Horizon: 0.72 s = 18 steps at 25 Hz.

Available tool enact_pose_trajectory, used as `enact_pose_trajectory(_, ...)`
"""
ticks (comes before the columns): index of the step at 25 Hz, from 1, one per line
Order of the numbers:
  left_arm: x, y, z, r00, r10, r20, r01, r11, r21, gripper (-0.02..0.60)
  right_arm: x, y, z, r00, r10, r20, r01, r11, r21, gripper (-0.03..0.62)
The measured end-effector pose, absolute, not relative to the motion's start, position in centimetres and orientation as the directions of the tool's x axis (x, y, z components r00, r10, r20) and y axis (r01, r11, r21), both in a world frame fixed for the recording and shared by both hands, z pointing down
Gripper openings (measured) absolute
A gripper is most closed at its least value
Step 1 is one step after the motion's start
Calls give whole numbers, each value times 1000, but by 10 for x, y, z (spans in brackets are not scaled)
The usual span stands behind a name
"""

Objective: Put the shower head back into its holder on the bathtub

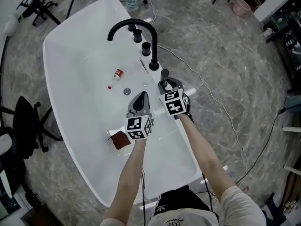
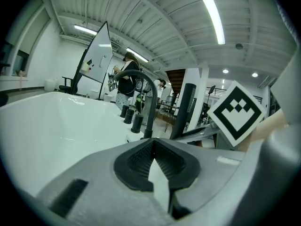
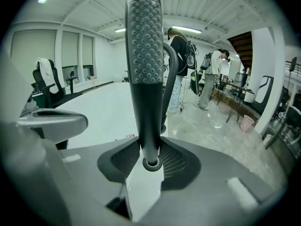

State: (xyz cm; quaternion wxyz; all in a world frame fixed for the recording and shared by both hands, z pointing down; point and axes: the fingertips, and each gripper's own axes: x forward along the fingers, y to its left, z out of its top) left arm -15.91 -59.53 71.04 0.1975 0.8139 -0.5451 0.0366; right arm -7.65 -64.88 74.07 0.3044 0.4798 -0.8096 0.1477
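Observation:
In the right gripper view the black shower head (image 3: pixel 145 69), a slim wand with a dotted face, stands upright between my right gripper's (image 3: pixel 150 161) jaws, which are shut on its lower end. From the head view that gripper (image 1: pixel 165 84) hangs over the tub's right rim, just short of a row of three black fittings (image 1: pixel 154 65) beside the arched black faucet (image 1: pixel 134 25). Which fitting is the holder I cannot tell. My left gripper (image 1: pixel 140 98) hovers over the white bathtub (image 1: pixel 75 69) beside it. Its jaws (image 2: pixel 153 149) are shut with nothing between them.
A small red-and-white bottle (image 1: pixel 115 75), the drain (image 1: pixel 127 92) and a brown object (image 1: pixel 121 140) lie in the tub. A cable (image 1: pixel 207 91) runs across the marbled floor on the right. A black chair (image 1: pixel 23 121) stands at the left. People stand in the background (image 3: pixel 181 65).

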Motion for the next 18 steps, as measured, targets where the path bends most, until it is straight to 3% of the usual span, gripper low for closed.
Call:
enact_pose_trajectory(8,-167,-592,725,391,-875,287,-904,-305,301,-5,-78,-659,756,-345,-699,627,-878,476,47,137)
enact_pose_trajectory(18,-170,-586,727,378,-877,296,-907,-288,307,-5,-64,-649,790,-301,-629,717,-904,428,-4,127)
